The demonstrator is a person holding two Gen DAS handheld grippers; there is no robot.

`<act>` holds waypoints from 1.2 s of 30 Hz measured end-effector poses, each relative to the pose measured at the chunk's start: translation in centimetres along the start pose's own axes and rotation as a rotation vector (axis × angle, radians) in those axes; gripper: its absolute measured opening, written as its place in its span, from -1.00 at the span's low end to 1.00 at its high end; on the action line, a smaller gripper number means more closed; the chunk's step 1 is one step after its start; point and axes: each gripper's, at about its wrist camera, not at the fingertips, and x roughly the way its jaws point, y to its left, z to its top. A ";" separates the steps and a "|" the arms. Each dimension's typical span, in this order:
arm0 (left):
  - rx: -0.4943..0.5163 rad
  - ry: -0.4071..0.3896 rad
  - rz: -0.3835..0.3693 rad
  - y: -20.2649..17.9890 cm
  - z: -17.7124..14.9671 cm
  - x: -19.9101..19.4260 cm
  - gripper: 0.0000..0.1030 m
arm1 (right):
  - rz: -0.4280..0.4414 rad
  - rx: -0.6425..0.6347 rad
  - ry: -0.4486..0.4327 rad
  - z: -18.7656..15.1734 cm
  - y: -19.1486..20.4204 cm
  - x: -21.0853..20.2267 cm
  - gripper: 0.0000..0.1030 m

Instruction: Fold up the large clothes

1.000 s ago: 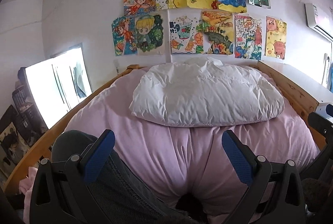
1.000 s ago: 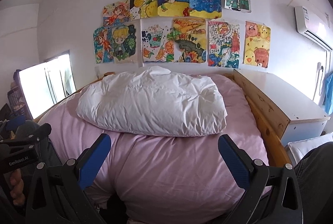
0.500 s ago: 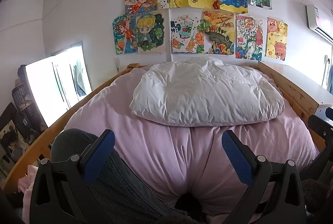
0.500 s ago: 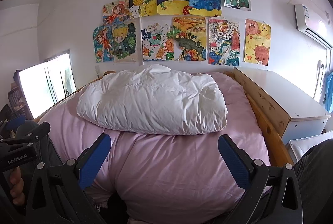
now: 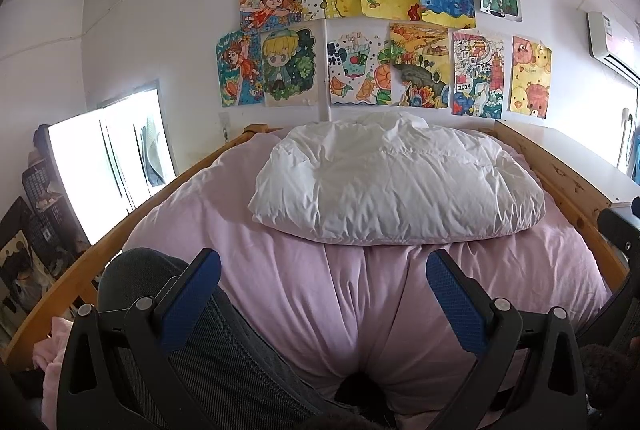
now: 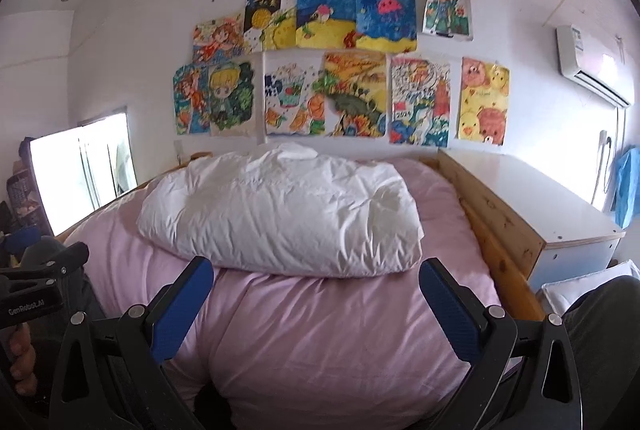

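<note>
A white puffy garment or quilt (image 5: 396, 182) lies bunched at the far end of a bed with a pink cover (image 5: 320, 290); it also shows in the right wrist view (image 6: 280, 214) on the pink cover (image 6: 340, 330). My left gripper (image 5: 323, 290) is open and empty above the near end of the bed. My right gripper (image 6: 316, 294) is open and empty, also over the near end. Both are well short of the white item. A dark grey fabric (image 5: 208, 350) lies under the left gripper's left finger.
A wooden bed frame (image 6: 496, 230) rims the bed. A white cabinet (image 6: 536, 202) stands to the right. A bright window (image 5: 104, 166) is at the left. Drawings (image 5: 380, 30) cover the far wall. The left gripper's body (image 6: 36, 290) shows at the right view's left edge.
Both views have tilted down slightly, so the wall drawings sit a little lower in frame. Both grippers stay open and empty.
</note>
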 end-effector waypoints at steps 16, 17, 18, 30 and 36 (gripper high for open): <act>0.003 -0.006 -0.003 0.0 0.1 -0.2 0.96 | 0.057 0.052 0.005 0.1 -0.3 0.0 1.00; 0.003 -0.006 -0.003 0.0 0.1 -0.2 0.96 | 0.043 0.054 0.003 0.1 -0.3 0.0 1.00; 0.004 -0.006 -0.003 0.0 0.1 -0.2 0.96 | 0.039 0.056 0.003 0.1 -0.4 0.1 1.00; 0.005 -0.008 -0.003 -0.1 0.1 -0.1 0.96 | 0.043 0.067 0.018 0.1 -0.5 0.3 1.00; 0.005 -0.008 -0.002 -0.1 0.1 -0.1 0.96 | 0.043 0.066 0.021 0.0 -0.4 0.4 1.00</act>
